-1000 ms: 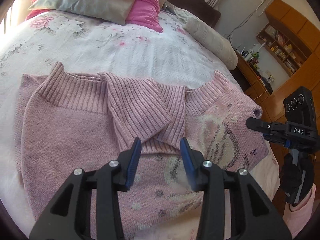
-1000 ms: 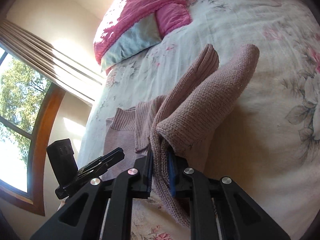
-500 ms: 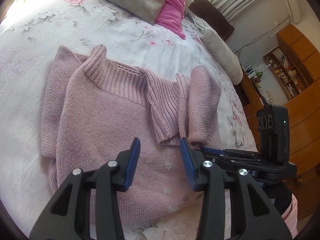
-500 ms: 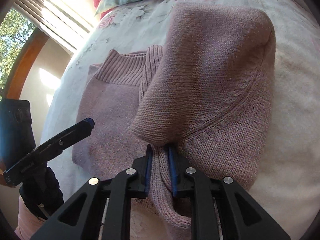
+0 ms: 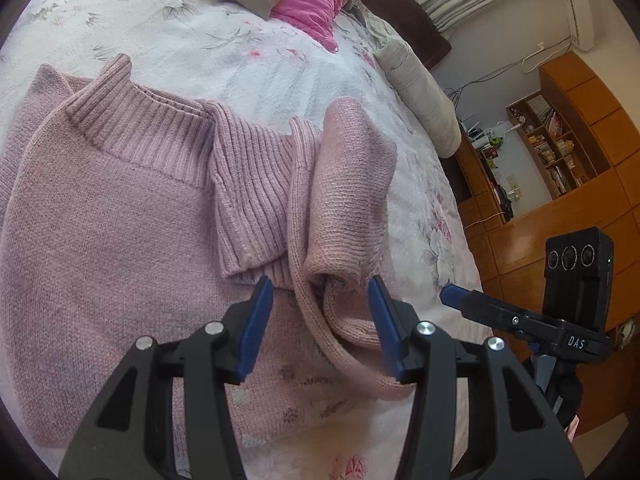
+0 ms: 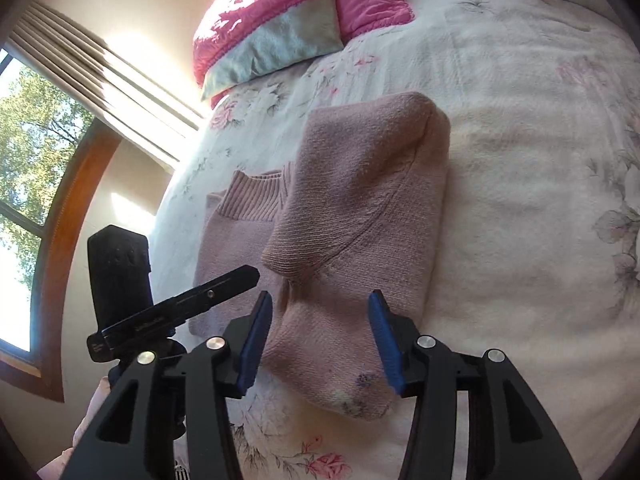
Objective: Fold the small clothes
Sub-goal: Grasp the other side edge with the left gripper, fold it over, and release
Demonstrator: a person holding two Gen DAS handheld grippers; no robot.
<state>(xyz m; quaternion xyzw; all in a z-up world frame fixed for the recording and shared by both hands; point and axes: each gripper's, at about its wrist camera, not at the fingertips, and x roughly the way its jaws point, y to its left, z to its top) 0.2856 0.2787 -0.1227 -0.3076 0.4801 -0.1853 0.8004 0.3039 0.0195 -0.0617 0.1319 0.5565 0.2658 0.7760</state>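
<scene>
Both claws stand apart, gripping nothing: the right gripper (image 6: 318, 334) hovers over the near edge of the pink knit sweater (image 5: 120, 240), the left gripper (image 5: 320, 324) just before its folded-in sleeve (image 5: 348, 200). The sweater lies flat on the floral bedspread (image 6: 540, 160), near the pink pillow (image 6: 288, 4). Both side folds look done; the crosswise fold seems left.

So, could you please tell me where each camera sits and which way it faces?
Left wrist: on the left gripper, facing up the bed over the pink sweater; its open fingers and the right gripper show.
Right wrist: on the right gripper, facing the sweater's folded side; open fingers and the left gripper show.
Shared: sweater, bed, pillows.
</scene>
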